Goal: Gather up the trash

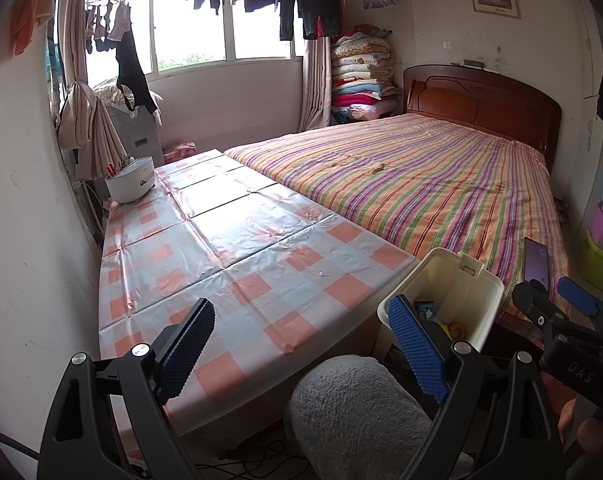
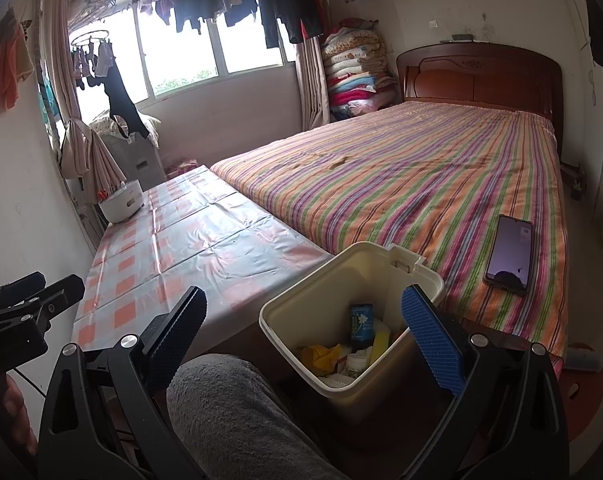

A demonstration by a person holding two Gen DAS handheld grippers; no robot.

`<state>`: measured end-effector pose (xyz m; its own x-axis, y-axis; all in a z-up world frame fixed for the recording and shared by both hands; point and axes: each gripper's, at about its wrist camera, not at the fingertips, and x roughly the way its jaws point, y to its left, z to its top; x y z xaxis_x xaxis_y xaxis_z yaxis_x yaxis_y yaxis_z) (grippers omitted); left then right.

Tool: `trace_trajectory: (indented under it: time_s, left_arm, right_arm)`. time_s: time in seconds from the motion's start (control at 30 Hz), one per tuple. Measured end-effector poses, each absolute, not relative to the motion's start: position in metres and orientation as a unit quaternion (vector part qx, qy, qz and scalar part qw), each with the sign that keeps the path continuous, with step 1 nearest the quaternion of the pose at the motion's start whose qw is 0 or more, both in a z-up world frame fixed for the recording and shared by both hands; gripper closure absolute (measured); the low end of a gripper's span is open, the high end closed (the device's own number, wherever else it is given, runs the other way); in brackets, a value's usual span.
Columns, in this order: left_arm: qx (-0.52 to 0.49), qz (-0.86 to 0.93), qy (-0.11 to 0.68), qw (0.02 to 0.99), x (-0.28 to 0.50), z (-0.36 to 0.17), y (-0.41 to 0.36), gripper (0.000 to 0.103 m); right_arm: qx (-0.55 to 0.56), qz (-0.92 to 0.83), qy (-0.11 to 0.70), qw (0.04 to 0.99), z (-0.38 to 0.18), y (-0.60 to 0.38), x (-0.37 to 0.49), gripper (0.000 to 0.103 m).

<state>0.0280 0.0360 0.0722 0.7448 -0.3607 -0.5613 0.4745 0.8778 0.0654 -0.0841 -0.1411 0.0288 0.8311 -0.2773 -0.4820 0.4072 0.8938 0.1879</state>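
Partly, the trash [image 2: 341,354] inside the cream bin [image 2: 301,304] is hidden by the rim. The bin is seen beside the checked table [image 1: 237,256] and the striped bed [image 2: 421,168]. The left gripper [image 1: 301,352] and right gripper [image 2: 301,338] are held wide apart, empty.

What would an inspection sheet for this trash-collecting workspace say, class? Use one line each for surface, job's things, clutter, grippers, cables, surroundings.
Surface: checked tablecloth, no trash seen on it.
Job's things: cream bin beside the table, holding a blue packet and yellow scraps.
Clutter: white container at the table's far end; phone on the striped bed.
Grippers: left gripper open, empty; right gripper open, empty.
Cables: dark cords on the floor.
Surroundings: hanging laundry, stacked blankets.
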Motion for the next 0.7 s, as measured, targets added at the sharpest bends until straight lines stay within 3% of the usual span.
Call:
trace_trajectory:
  time_s: [0.13, 0.7]
  left_arm:
    - [0.105, -0.231, 0.278, 0.927, 0.027, 0.071, 0.035, 0.01]
    - [0.152, -0.277, 0.297, 0.901, 0.012, 0.059, 0.013, 0.009]
  right_arm:
    - [0.144, -0.18, 0.228, 0.946, 0.027, -0.143, -0.084, 0.006]
    - [0.146, -0.182, 0.228, 0.945, 0.024, -0.146, -0.085, 0.006]
